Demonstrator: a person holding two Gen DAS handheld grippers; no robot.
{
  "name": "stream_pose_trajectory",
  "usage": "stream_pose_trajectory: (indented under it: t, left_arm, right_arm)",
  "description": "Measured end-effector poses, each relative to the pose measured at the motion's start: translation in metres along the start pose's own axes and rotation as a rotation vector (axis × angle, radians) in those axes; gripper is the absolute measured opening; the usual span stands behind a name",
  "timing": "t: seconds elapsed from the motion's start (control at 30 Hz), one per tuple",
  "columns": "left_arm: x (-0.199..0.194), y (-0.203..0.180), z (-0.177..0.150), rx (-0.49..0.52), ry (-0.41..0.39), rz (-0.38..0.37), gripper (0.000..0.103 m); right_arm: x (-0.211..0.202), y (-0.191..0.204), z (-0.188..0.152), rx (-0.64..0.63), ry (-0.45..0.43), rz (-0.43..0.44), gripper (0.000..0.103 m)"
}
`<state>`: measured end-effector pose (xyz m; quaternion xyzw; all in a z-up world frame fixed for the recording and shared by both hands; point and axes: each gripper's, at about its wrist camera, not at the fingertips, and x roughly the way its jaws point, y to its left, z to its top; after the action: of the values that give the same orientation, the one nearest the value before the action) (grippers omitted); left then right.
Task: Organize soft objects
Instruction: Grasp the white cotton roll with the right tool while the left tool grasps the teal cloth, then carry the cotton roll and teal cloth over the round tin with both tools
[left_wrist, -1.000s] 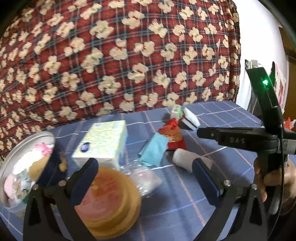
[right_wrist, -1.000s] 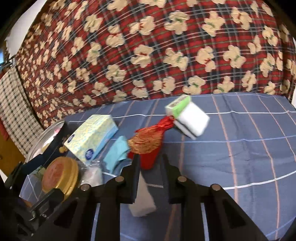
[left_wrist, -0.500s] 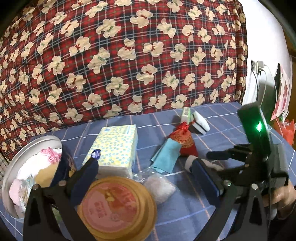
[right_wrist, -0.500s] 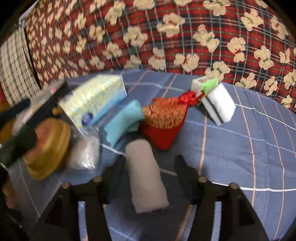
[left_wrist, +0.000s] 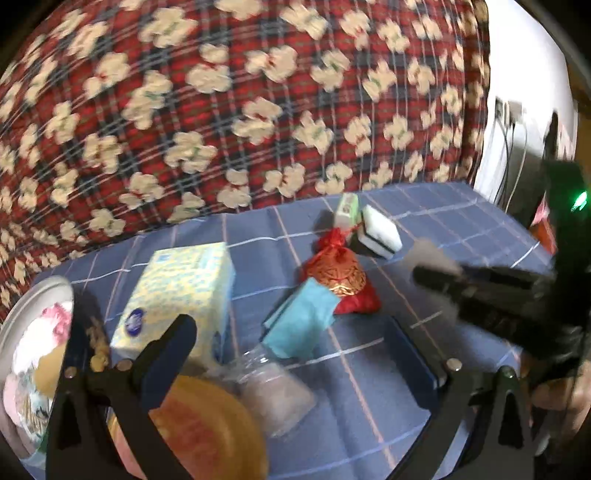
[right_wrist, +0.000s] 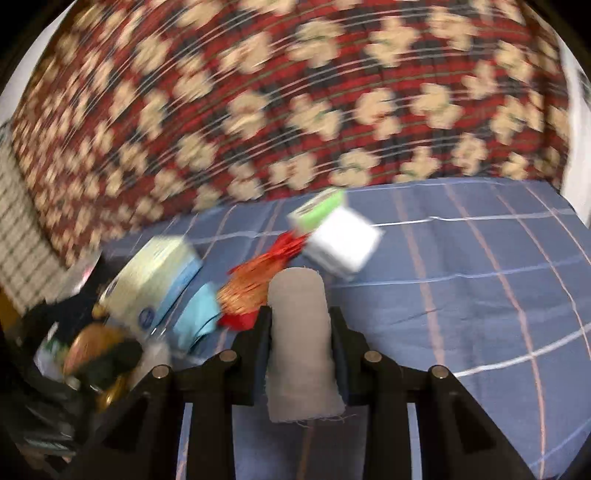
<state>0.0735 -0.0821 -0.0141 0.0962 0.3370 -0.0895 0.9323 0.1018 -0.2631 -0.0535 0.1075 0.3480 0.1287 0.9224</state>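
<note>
My right gripper is shut on a grey cloth roll and holds it above the blue checked tablecloth. In the left wrist view the right gripper shows at the right with the grey roll at its tip. My left gripper is open and empty above a clear bag. A red and gold pouch, a folded teal cloth, a white sponge and a green-edged sponge lie mid-table.
A tissue box stands left of centre. A round yellow tin sits near the left gripper. A metal bowl with soft items is at the far left. A red bear-print blanket hangs behind the table.
My right gripper closed on the grey roll and lifted it off the cloth. Both views are blurred by motion. My left gripper stayed open.
</note>
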Motion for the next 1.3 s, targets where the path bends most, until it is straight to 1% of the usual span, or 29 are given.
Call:
stream_pose_trajectory:
  t: [0.03,0.07,0.1,0.17,0.23,0.33,0.4,0.47,0.53,0.57,0.63,0.7,0.73,0.77,0.8,0.83,0.87,0.9,0.93,0.97,1.0,1.1,1.13,1.2,1.23,1.3]
  left_arm:
    - [0.006,-0.006,0.002,0.024,0.011,0.017,0.097]
    - [0.012,-0.011,0.004,0.051,0.027,0.038,0.092]
    - [0.017,-0.016,0.006,0.071,0.042,0.050,0.091]
    - [0.029,-0.025,0.011,0.107,0.078,0.068,0.091]
    - [0.041,-0.028,0.014,0.127,0.125,0.104,0.091]
    - [0.061,-0.029,0.015,0.116,0.200,0.118,0.090]
    - [0.070,-0.029,0.014,0.111,0.233,0.115,0.090]
    - [0.080,-0.029,0.012,0.091,0.264,0.129,0.090]
    - [0.088,-0.027,0.009,0.063,0.289,0.111,0.087]
    - [0.087,-0.026,0.009,0.044,0.278,0.101,0.083]
    - [0.088,-0.027,0.009,0.047,0.279,0.081,0.071]
    - [0.085,-0.031,0.008,0.049,0.285,0.034,0.044]
    - [0.084,-0.033,0.008,0.047,0.286,0.017,0.037]
    - [0.082,-0.034,0.006,0.049,0.282,0.013,0.027]
    - [0.079,-0.034,0.003,0.046,0.271,0.009,0.025]
    - [0.077,-0.033,0.001,0.030,0.257,-0.013,0.023]
    - [0.075,-0.029,-0.002,0.008,0.247,-0.056,0.018]
    - [0.071,-0.025,-0.004,-0.029,0.239,-0.112,0.015]
    - [0.066,-0.023,-0.005,-0.055,0.225,-0.153,0.015]
    - [0.058,-0.021,-0.007,-0.087,0.194,-0.220,0.015]
    - [0.047,-0.020,-0.009,-0.104,0.154,-0.263,0.015]
    - [0.023,-0.023,-0.014,-0.109,0.062,-0.314,0.015]
    - [0.011,-0.023,-0.017,-0.115,0.020,-0.350,0.015]
    - [-0.003,-0.022,-0.019,-0.124,-0.033,-0.376,0.015]
    - [-0.011,-0.022,-0.020,-0.121,-0.060,-0.374,0.015]
    - [-0.024,-0.022,-0.023,-0.095,-0.115,-0.323,0.015]
  right_arm:
    - [-0.001,-0.006,0.001,0.032,-0.004,-0.003,0.032]
    - [-0.002,-0.011,0.002,0.059,-0.006,-0.001,0.032]
    - [-0.004,-0.014,0.003,0.081,-0.008,0.005,0.033]
    - [-0.006,-0.020,0.005,0.116,-0.014,0.018,0.033]
    - [-0.008,-0.021,0.007,0.124,-0.022,0.018,0.033]
    - [-0.011,-0.020,0.008,0.129,-0.029,0.024,0.033]
    - [-0.013,-0.024,0.007,0.131,-0.031,0.028,0.033]
    - [-0.015,-0.026,0.008,0.140,-0.037,0.033,0.033]
    - [-0.016,-0.028,0.008,0.152,-0.043,0.041,0.033]
    - [-0.017,-0.029,0.008,0.158,-0.046,0.046,0.033]
    - [-0.016,-0.029,0.008,0.159,-0.042,0.052,0.033]
    - [-0.015,-0.028,0.008,0.158,-0.039,0.053,0.033]
    - [-0.015,-0.029,0.008,0.159,-0.039,0.054,0.033]
    - [-0.015,-0.029,0.008,0.161,-0.040,0.054,0.033]
    - [-0.015,-0.029,0.008,0.164,-0.041,0.053,0.033]
    - [-0.016,-0.029,0.008,0.171,-0.043,0.053,0.033]
    - [-0.016,-0.031,0.008,0.176,-0.046,0.055,0.033]
    - [-0.016,-0.032,0.009,0.183,-0.048,0.058,0.033]
    - [-0.016,-0.034,0.009,0.190,-0.049,0.060,0.033]
    - [-0.016,-0.035,0.009,0.197,-0.049,0.063,0.033]
    - [-0.016,-0.036,0.009,0.202,-0.050,0.064,0.033]
    - [-0.017,-0.039,0.009,0.213,-0.061,0.064,0.033]
    - [-0.019,-0.039,0.009,0.215,-0.070,0.064,0.033]
    - [-0.023,-0.039,0.010,0.211,-0.095,0.065,0.033]
    - [-0.024,-0.039,0.010,0.207,-0.105,0.065,0.033]
    - [-0.028,-0.035,0.011,0.188,-0.133,0.055,0.033]
